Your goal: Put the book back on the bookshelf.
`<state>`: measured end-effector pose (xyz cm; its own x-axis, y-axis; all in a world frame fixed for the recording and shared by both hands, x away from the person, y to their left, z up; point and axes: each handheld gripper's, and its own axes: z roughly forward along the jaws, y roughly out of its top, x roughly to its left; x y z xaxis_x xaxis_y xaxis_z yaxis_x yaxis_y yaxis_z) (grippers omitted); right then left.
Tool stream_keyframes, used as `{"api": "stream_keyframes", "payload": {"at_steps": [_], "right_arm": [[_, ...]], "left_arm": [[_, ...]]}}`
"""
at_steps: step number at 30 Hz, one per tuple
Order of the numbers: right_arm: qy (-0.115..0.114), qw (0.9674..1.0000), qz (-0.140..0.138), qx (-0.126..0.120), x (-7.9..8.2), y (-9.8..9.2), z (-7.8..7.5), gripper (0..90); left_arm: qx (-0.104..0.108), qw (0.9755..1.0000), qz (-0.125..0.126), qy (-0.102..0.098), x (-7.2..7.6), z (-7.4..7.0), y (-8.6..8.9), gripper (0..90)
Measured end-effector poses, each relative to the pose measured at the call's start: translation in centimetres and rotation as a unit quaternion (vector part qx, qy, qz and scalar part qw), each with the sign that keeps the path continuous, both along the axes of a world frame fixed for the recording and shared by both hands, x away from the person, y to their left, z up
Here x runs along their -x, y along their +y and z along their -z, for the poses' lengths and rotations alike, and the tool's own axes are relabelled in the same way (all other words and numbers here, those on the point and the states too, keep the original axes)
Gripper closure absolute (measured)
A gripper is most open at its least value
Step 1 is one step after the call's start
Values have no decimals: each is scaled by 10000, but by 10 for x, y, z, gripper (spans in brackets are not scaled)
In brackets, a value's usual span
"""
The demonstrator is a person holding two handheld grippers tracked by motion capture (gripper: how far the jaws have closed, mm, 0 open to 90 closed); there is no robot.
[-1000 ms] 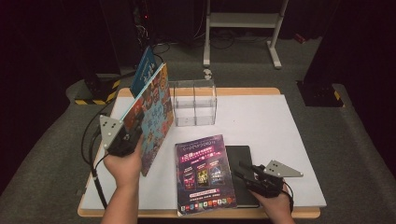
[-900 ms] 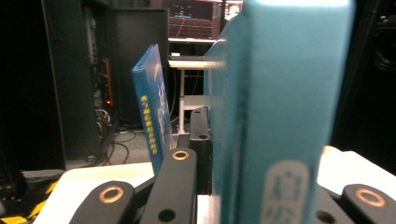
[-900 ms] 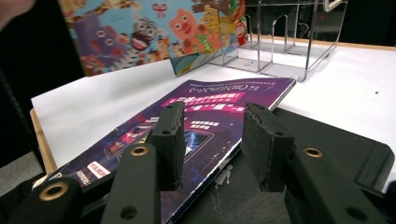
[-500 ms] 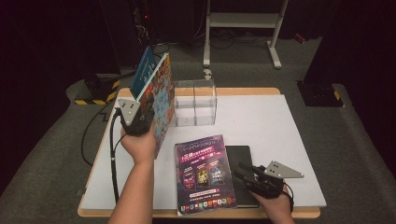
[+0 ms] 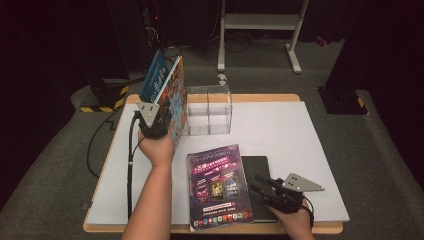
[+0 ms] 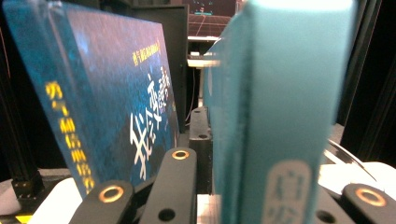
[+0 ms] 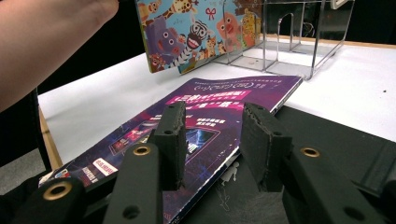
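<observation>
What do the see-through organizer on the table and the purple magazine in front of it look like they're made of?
The organizer looks like clear acrylic or a similar hard plastic: you see the table straight through its walls and dividers, and the edges catch light. The purple magazine looks like coated, glossy paper: thin, lying flat, with a sheen across its printed cover in the right gripper view.

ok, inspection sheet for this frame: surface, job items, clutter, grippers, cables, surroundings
Surface: white table top on a wooden board.
Job's things: cartoon-animal book upright beside blue book, left of the clear acrylic organizer.
Clutter: purple magazine flat, overlapping a black book.
Grippers: left gripper shut on cartoon-animal book; right gripper open above magazine edge.
Cables: black cable trailing from left gripper.
Surroundings: grey carpet, white metal stand.
</observation>
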<state>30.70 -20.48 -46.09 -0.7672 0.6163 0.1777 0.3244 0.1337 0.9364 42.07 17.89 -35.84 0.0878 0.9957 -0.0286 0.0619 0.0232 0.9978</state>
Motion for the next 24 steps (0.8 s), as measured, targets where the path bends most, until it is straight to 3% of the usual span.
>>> {"api": "stream_keyframes", "payload": {"at_steps": [12, 24], "right_arm": [[-4, 9999, -71, 89, 0, 4, 2, 601], [85, 9998, -123, 156, -1, 4, 4, 597]], "left_arm": [[-43, 9999, 117, 109, 24, 19, 7, 802], [-301, 9988, 286, 276, 30, 17, 7, 793]]}}
